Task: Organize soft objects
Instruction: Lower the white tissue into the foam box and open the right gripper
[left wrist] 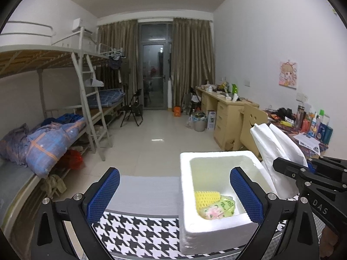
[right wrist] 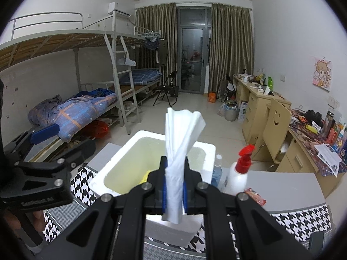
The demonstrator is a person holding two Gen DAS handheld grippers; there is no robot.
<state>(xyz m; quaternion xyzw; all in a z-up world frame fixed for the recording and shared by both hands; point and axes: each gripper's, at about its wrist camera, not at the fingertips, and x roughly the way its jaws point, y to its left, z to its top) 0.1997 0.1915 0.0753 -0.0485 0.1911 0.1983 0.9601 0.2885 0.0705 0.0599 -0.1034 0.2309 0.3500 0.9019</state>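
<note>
A white foam box [left wrist: 216,223] stands on a houndstooth-patterned table [left wrist: 138,231]; it also shows in the right wrist view [right wrist: 121,164]. Inside lie a yellow sponge [left wrist: 207,197] and a green tissue pack [left wrist: 219,209]. My left gripper [left wrist: 173,195] is open and empty, its blue pads [left wrist: 104,197] straddling the box's left wall. My right gripper [right wrist: 174,182] is shut on a folded white cloth [right wrist: 180,134] and holds it upright over the box's near edge. The cloth [left wrist: 273,143] and the right gripper [left wrist: 303,171] show at the right of the left wrist view.
A white spray bottle with a red nozzle [right wrist: 238,173], a small clear bottle [right wrist: 216,169] and a red packet [right wrist: 256,195] stand right of the box. Bunk beds [right wrist: 76,99] line the left wall, desks [right wrist: 260,104] and a wooden chair [right wrist: 275,119] the right.
</note>
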